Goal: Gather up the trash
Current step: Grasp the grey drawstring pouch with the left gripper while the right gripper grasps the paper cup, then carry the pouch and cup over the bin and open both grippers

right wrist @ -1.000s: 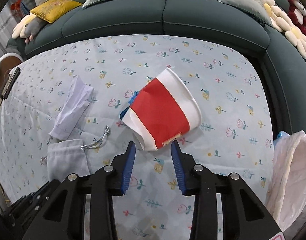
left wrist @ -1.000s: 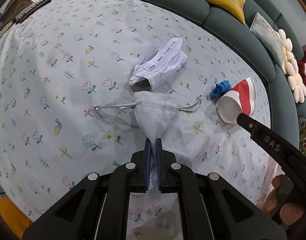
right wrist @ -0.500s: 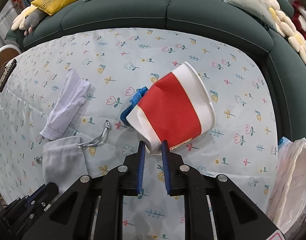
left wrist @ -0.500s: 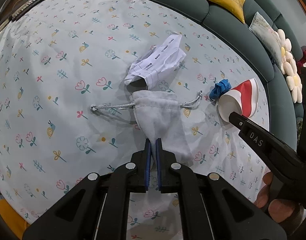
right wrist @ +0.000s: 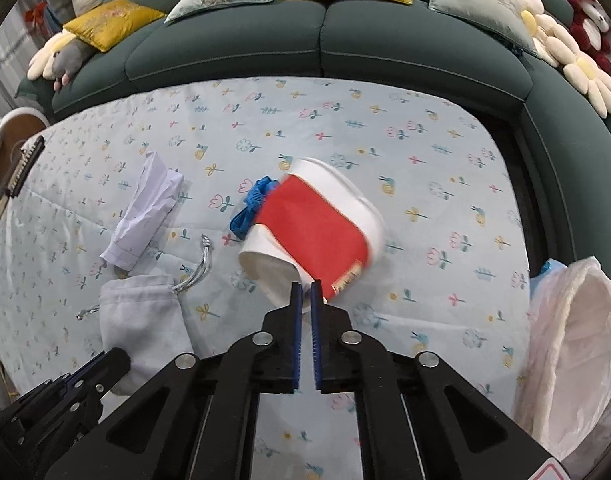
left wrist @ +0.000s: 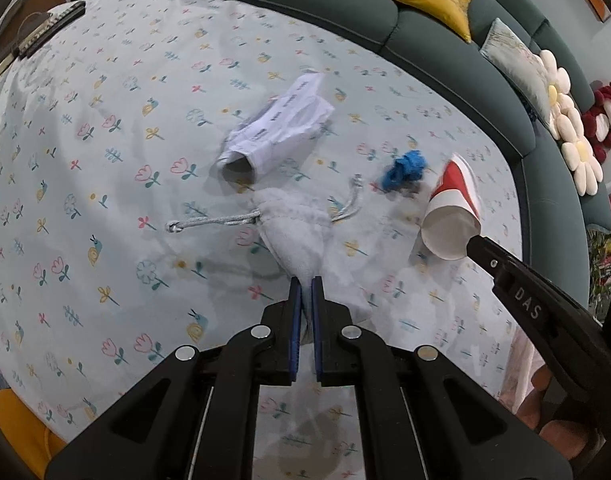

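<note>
Two hand-held grippers were clenched: our left hand-held gripper pinched the pouch's near end to keep it ready as the trash bag, while our right hand-held gripper clamped the cup's rim, lifting it off the bench, right of the pouch.

Both grippers were matte black plastic. The left gripper had angular linkage arms joined by round silver pivot pins and thin blue pads lining its fingers. The right gripper was built the same (its arm bore the raised letters "DAS"). Bare fingertips showed at the handle.
</note>
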Demonstrator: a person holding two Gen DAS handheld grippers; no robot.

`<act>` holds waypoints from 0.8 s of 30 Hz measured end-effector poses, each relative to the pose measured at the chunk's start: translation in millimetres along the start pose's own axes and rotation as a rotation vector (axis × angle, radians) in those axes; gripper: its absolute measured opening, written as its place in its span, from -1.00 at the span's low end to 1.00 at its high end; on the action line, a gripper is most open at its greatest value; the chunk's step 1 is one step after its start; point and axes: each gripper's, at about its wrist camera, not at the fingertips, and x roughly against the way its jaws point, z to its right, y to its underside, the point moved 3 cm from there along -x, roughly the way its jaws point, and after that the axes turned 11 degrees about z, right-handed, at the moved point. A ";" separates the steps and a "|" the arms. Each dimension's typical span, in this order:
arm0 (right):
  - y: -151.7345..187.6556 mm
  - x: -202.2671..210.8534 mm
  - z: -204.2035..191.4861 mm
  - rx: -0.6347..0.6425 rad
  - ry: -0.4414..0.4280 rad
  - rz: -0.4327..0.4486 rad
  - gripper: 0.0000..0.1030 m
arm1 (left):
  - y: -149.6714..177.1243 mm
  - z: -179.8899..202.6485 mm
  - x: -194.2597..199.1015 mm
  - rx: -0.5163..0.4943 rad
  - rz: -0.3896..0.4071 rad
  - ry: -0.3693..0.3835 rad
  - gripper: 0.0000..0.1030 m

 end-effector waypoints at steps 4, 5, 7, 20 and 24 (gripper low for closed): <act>2.6 18.7 16.5 -0.028 -0.008 0.020 -0.95 | 3.2 17.3 10.3 -0.020 0.010 0.018 -0.91; 3.4 22.1 19.7 -0.033 -0.009 0.025 -0.95 | 4.9 24.0 14.1 -0.032 0.014 0.022 -0.91; 5.4 31.0 29.1 -0.047 -0.012 0.036 -0.95 | 8.2 34.8 19.7 -0.050 0.020 0.031 -0.91; 21.3 83.6 117.6 -0.155 0.012 0.099 -0.95 | 39.4 135.3 48.1 -0.191 0.041 0.109 -0.91; 30.5 93.8 162.0 -0.196 0.031 0.107 -0.95 | 53.6 172.0 50.8 -0.229 0.030 0.139 -0.91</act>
